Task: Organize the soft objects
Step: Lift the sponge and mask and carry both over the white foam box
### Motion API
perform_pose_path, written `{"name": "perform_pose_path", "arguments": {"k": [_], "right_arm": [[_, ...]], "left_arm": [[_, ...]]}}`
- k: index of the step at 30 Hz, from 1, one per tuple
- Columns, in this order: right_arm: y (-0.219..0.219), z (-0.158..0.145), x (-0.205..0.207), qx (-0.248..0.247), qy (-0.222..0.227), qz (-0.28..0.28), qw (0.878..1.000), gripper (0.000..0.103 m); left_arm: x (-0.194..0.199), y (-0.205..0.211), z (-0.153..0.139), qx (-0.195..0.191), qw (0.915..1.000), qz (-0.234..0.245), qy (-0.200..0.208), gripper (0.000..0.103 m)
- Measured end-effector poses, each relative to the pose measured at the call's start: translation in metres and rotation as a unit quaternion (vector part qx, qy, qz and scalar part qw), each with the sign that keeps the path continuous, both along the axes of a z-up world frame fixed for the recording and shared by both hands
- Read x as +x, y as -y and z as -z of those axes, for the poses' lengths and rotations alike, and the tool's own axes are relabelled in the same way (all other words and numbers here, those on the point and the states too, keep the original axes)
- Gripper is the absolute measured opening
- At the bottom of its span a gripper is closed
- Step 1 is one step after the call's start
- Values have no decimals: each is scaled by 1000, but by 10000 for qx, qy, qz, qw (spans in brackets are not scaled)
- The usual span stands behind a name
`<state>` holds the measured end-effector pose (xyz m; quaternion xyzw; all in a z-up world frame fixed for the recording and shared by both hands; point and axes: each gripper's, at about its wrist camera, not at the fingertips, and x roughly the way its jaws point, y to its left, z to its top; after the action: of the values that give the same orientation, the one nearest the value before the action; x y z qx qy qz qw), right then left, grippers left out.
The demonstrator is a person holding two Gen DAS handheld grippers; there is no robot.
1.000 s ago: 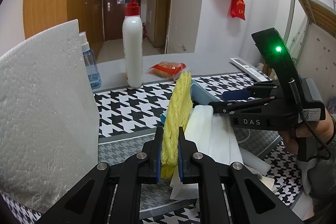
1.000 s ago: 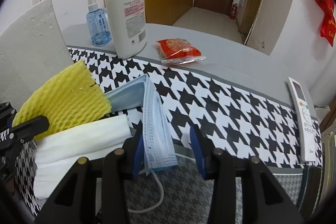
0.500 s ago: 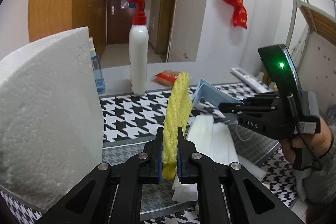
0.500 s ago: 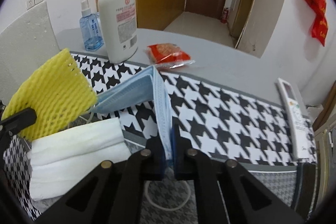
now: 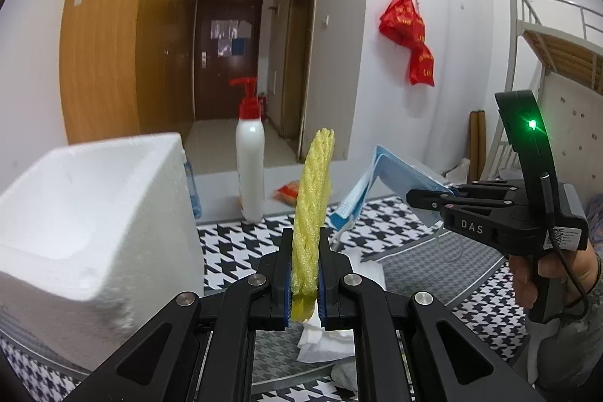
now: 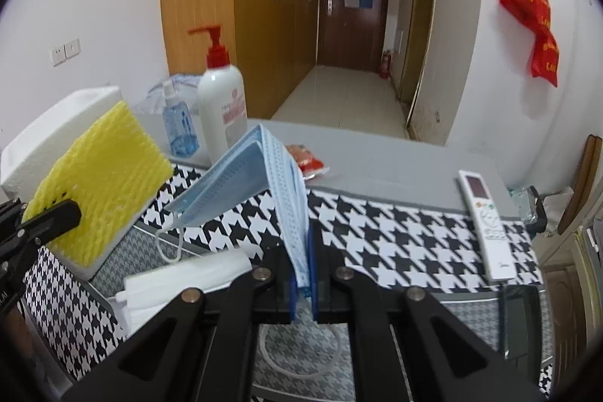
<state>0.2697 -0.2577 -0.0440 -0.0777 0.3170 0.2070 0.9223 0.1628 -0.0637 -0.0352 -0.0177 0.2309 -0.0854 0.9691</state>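
Pickup is the step in hand: my left gripper [image 5: 304,279] pinches the yellow foam net [image 5: 311,198], my right gripper [image 6: 302,283] clamps the blue face mask [image 6: 260,172], both lifted clear of the checked cloth [image 6: 395,236]. Next, I judge, each goes into the white foam box [image 5: 86,213] at nine o'clock.

White foam box [image 5: 86,213] close on the left, pump bottle [image 5: 249,168] ahead, open tabletop [image 6: 395,236] to the right
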Motion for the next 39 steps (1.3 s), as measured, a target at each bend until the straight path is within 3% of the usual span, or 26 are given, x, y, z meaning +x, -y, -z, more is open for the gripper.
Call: {"name": "perform_pose_path", "arguments": {"k": [13, 39], "right_arm": [[20, -29, -38, 556, 421, 80, 9975, 8], [15, -54, -89, 883, 976, -97, 9913, 8]], "left_arm": [[-23, -4, -23, 180, 9995, -37, 273, 10], [-49, -14, -54, 374, 9970, -231, 644, 10]]}}
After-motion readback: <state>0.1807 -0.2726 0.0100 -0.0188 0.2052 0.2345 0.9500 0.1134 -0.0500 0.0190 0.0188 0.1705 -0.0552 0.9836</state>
